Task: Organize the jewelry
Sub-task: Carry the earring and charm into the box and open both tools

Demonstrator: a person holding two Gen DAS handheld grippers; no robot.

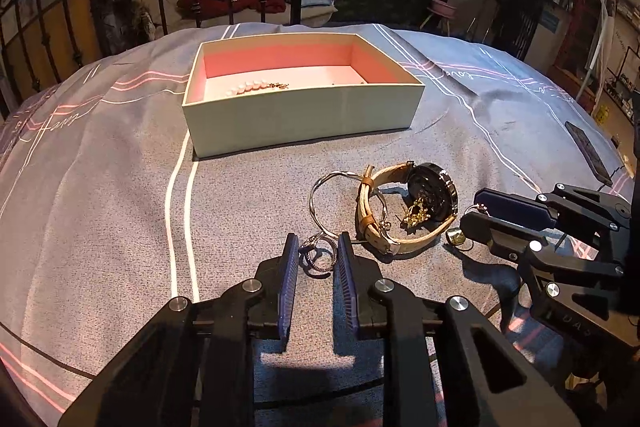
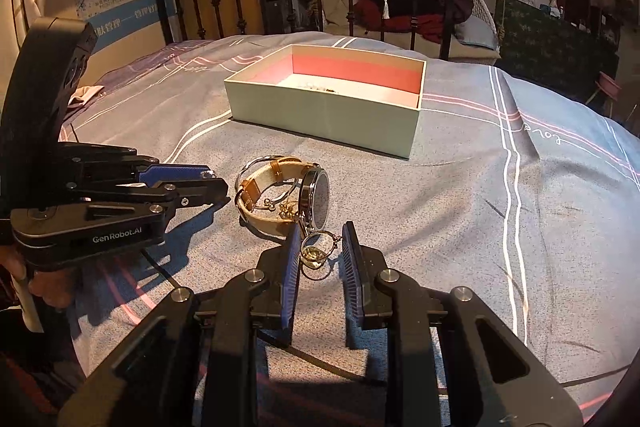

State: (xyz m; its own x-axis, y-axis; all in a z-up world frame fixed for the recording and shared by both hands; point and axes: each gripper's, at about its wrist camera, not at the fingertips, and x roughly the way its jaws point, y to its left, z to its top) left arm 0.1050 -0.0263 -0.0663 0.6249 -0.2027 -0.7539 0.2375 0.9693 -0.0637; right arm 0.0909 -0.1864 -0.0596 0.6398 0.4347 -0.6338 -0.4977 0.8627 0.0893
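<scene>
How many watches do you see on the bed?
1. The watch lies on the bedspread in front of the box, between the two grippers, tangled with a silver bangle. Small pieces may hide under it.

Left gripper (image 2: 208, 183) body — "GenRobot.AI"; bedsheet (image 2: 540, 139) — "love".

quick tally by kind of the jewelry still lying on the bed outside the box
watch: 1, tan strap, dark face
silver bangle: 1
ring: 1, between the left gripper fingers
gold-stone ring: 1, between the right gripper fingers
gold brooch-like piece: 1, inside the watch loop
total: 5, as far as the tangle shows; the box contents are not counted
</scene>
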